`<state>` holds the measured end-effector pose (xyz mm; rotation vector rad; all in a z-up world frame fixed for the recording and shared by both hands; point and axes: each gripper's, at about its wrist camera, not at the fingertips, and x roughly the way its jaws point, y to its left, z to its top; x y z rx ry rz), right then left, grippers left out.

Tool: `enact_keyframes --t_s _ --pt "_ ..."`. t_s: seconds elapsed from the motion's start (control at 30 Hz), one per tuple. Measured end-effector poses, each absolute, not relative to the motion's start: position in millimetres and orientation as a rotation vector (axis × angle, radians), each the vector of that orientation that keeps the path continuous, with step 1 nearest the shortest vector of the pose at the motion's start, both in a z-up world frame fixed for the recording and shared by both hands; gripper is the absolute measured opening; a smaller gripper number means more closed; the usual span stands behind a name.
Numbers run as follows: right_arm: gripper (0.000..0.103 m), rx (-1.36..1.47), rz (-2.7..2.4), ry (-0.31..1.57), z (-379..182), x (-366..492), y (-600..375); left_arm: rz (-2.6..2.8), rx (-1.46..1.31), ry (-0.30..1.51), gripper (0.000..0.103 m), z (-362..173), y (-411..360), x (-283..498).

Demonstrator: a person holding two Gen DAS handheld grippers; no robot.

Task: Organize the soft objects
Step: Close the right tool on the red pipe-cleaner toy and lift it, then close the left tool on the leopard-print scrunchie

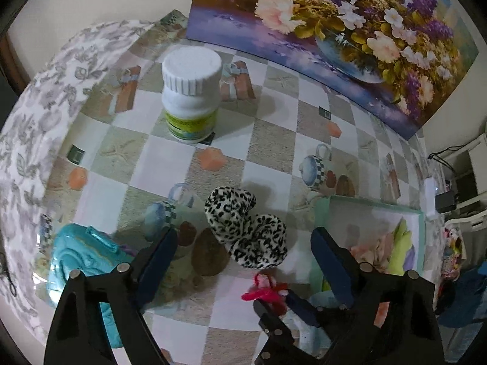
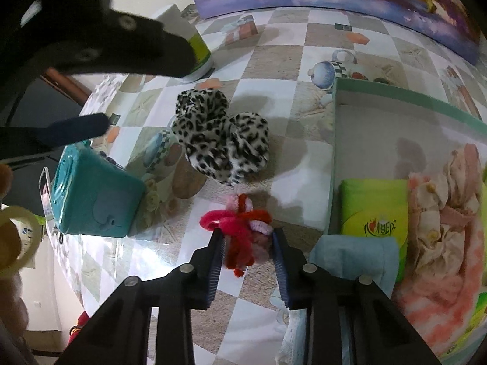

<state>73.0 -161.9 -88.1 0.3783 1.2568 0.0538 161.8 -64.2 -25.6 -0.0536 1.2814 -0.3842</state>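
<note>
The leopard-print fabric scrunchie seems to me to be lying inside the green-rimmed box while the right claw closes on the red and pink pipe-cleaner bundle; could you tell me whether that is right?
Not quite: the leopard-print fabric scrunchie lies on the checkered tablecloth, outside the green-rimmed box, as the right wrist view shows. The right claw does close on the red and pink pipe-cleaner bundle.

It was a home: a patterned oilcloth point(image 1: 274, 140) covered the bench, with a flower painting point(image 1: 350, 30) behind.

A white bottle point(image 1: 191, 91) stands on the bench point(image 1: 274, 127) — well behind the teal case point(image 1: 82, 255). A flower painting point(image 1: 334, 30) leans beyond the bottle.
</note>
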Motion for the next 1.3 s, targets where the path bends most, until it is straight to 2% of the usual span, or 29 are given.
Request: enact_keyframes --t_s 0.07,0.13,0.2,0.23,0.57,0.6,0.67,1.13,1.3 --pt "0.033 0.382 0.055 1.256 -88.1 72.5 -162.8 -0.369 -0.056 1.28 0.09 -29.0 -63.8 162.9" --pt "0.033 0.386 0.057 1.256 -88.1 72.0 -162.1 -0.355 -0.072 1.287 0.082 -34.0 -62.4 164.6" --pt "0.033 0.388 0.059 1.257 -88.5 72.7 -162.1 -0.338 -0.078 1.305 0.069 -41.0 -61.3 166.2" --pt "0.033 0.391 0.059 1.256 -88.4 72.5 -162.3 -0.319 -0.047 1.297 0.068 -42.8 -63.4 165.8" --pt "0.033 0.415 0.068 1.256 -88.0 70.8 -170.0 -0.262 0.076 1.246 0.065 -49.3 -77.2 161.8" --pt "0.033 0.416 0.069 1.256 -88.0 70.7 -170.6 -0.263 0.08 1.238 0.057 -48.6 -77.7 161.6" --pt "0.033 0.422 0.069 1.256 -87.8 70.8 -170.5 -0.276 0.07 1.244 0.049 -49.2 -78.0 162.3" --pt "0.033 0.419 0.073 1.257 -87.8 71.5 -169.2 -0.285 0.082 1.309 0.043 -79.6 -91.9 163.7" --pt "0.033 0.425 0.075 1.257 -88.1 73.2 -166.6 -0.299 0.08 1.323 0.035 -87.0 -94.8 163.5"
